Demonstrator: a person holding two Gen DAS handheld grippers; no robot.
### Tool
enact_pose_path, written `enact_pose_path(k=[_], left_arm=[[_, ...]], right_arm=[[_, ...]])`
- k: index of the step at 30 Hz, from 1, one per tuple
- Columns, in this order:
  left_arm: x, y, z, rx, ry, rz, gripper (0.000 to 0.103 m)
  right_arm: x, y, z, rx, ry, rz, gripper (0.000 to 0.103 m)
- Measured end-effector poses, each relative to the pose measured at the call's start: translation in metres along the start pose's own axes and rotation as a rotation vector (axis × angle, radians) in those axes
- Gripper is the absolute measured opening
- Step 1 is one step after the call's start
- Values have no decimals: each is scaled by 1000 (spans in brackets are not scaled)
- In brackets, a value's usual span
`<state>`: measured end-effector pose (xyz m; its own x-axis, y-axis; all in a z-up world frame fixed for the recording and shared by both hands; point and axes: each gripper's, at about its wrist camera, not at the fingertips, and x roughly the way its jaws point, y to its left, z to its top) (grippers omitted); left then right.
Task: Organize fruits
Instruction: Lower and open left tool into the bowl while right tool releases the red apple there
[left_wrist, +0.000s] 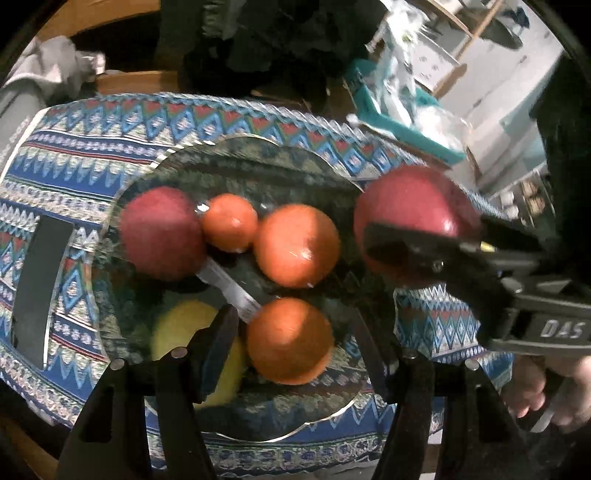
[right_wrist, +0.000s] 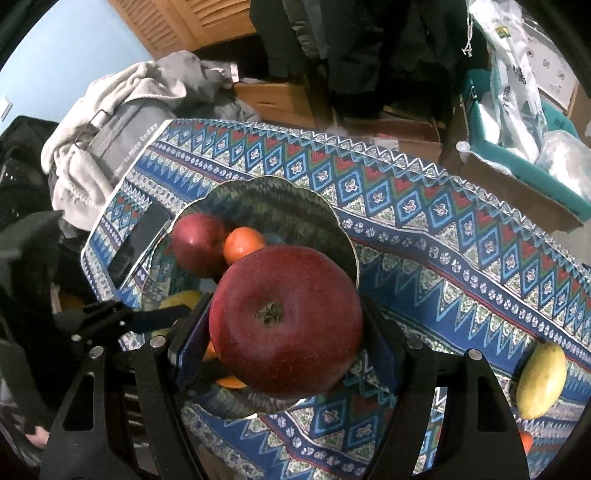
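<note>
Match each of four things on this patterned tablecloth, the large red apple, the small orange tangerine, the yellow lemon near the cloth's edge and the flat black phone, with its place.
Things:
1. large red apple
2. small orange tangerine
3. yellow lemon
4. flat black phone

Places:
A. lying on the patterned tablecloth beside the bowl's rim
B. between the fingers of the right gripper
C. alone on the cloth, far from the bowl
D. inside the scalloped glass bowl

Pairs: 1-B, 2-D, 3-C, 4-A
</note>
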<state>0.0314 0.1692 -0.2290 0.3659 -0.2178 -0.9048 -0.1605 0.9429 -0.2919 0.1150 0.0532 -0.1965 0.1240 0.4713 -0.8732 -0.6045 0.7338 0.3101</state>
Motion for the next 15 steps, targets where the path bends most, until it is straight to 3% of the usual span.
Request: enact_pose_path(k=[11,15], left_arm=[[-16,58,14,-167,-60,41,65],[-14,67,17,-176,-69,57,65]], right_arm=[[24,2,19,25,20,6,76],[36,5,25,18,39,-5,76]])
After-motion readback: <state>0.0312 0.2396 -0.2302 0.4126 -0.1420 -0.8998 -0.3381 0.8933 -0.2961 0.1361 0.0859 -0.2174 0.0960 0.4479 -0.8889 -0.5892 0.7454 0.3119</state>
